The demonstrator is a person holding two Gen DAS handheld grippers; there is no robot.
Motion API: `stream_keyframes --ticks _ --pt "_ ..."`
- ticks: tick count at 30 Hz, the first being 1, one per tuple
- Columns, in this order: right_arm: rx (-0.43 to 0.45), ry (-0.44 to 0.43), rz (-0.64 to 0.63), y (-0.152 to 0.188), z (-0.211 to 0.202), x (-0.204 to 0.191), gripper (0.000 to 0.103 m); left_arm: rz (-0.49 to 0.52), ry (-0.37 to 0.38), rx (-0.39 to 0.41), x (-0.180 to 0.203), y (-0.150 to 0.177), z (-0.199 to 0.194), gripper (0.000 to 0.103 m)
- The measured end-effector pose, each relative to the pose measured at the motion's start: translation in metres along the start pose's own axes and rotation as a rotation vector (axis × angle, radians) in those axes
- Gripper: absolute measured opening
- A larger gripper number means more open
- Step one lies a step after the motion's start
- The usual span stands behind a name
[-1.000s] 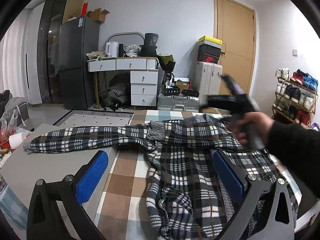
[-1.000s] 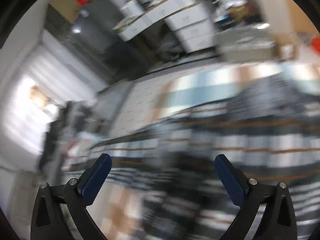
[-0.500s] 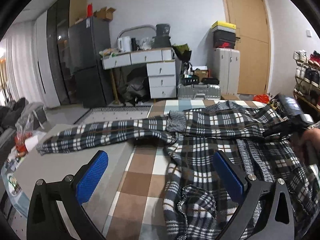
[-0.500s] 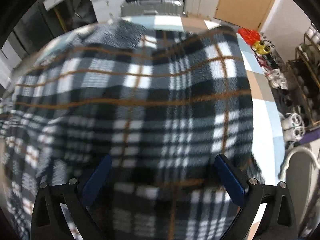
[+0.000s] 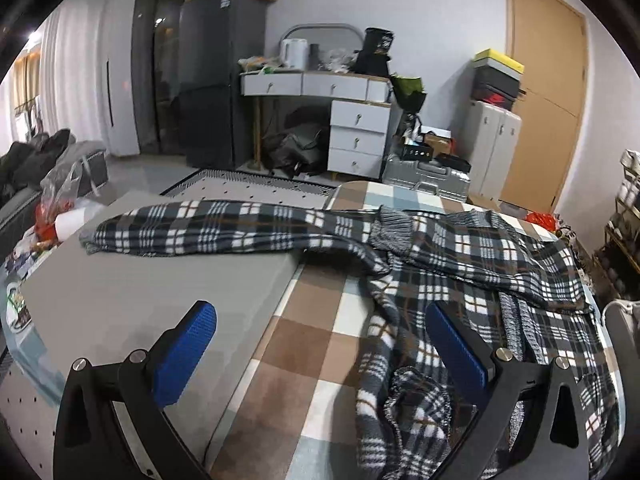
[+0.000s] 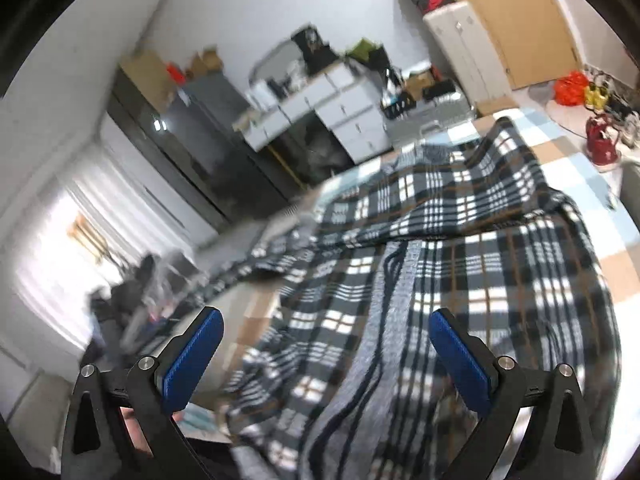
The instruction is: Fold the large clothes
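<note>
Lying spread across the checkered tabletop [image 5: 320, 344], the plaid garment [image 5: 472, 276] occupies the right half of the surface, with its body bunched toward the right edge and a rumpled fold at the near edge. One sleeve [image 5: 208, 228] extends flat to the left, crossing onto the adjoining grey tabletop [image 5: 132, 300] and ending near its far left corner. The left gripper [image 5: 320, 352] hovers above the near edge, its blue-padded fingers [image 5: 184, 352] spread wide and holding nothing; the right-hand pad sits over the garment's crumpled near portion. The right gripper [image 6: 326, 354] hovers above the garment's body, fingers [image 6: 460, 360] likewise spread wide with no fabric between them. In the right wrist view, which is partly blurred, the garment's grey striped lining [image 6: 384, 344] runs down the middle of the plaid body [image 6: 500, 264]. White drawers [image 5: 358, 136] and a dark refrigerator [image 5: 216, 80] stand beyond the far edge.
</note>
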State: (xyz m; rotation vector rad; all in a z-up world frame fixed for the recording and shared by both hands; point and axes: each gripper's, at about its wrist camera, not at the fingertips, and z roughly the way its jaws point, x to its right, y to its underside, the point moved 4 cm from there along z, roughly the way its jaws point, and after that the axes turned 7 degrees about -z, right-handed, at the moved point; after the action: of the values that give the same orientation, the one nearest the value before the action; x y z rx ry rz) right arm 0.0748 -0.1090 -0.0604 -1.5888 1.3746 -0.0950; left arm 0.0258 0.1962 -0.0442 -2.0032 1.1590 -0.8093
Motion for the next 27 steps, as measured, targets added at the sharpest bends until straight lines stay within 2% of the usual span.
stream_keyframes --ticks 3,4,5,7,9,10,12,15,18,23,27 --pt "0.054 0.052 -0.085 0.0 -0.034 -0.016 0.103 -0.01 -0.035 0.032 -0.006 -0.004 -0.005 0.102" --pt "0.074 0.066 -0.149 0.002 -0.042 -0.029 0.103 -0.018 -0.043 0.033 -0.008 -0.006 -0.005 0.102" --pt "0.108 0.086 -0.231 0.002 -0.049 -0.043 0.103 -0.026 -0.049 0.028 -0.011 -0.008 -0.006 0.102" --pt "0.238 0.166 -0.455 0.006 -0.065 -0.074 0.103 -0.024 -0.04 0.006 -0.017 -0.013 -0.01 0.102" --pt "0.353 0.176 -0.648 0.013 -0.074 -0.106 0.103 -0.015 -0.063 0.009 -0.029 -0.021 -0.015 0.102" --pt "0.386 0.19 -0.722 0.017 -0.074 -0.12 0.103 -0.019 -0.077 0.01 -0.036 -0.024 -0.015 0.102" --pt "0.391 0.203 -0.785 0.022 -0.064 -0.136 0.103 -0.056 -0.111 0.001 -0.063 -0.035 -0.016 0.102" --pt "0.352 0.184 -0.762 0.027 -0.039 -0.136 0.103 -0.133 -0.149 -0.035 -0.107 -0.05 -0.009 0.102" --pt "0.285 0.155 -0.649 0.034 -0.014 -0.111 0.103 -0.221 -0.182 -0.107 -0.151 -0.061 0.009 0.102" --pt "0.116 0.071 -0.489 0.051 0.006 -0.079 0.103 -0.382 -0.187 -0.223 -0.213 -0.073 0.049 0.102" --pt "0.119 0.057 -0.48 0.057 0.001 -0.075 0.103 -0.489 -0.106 -0.323 -0.236 -0.07 0.085 0.102"
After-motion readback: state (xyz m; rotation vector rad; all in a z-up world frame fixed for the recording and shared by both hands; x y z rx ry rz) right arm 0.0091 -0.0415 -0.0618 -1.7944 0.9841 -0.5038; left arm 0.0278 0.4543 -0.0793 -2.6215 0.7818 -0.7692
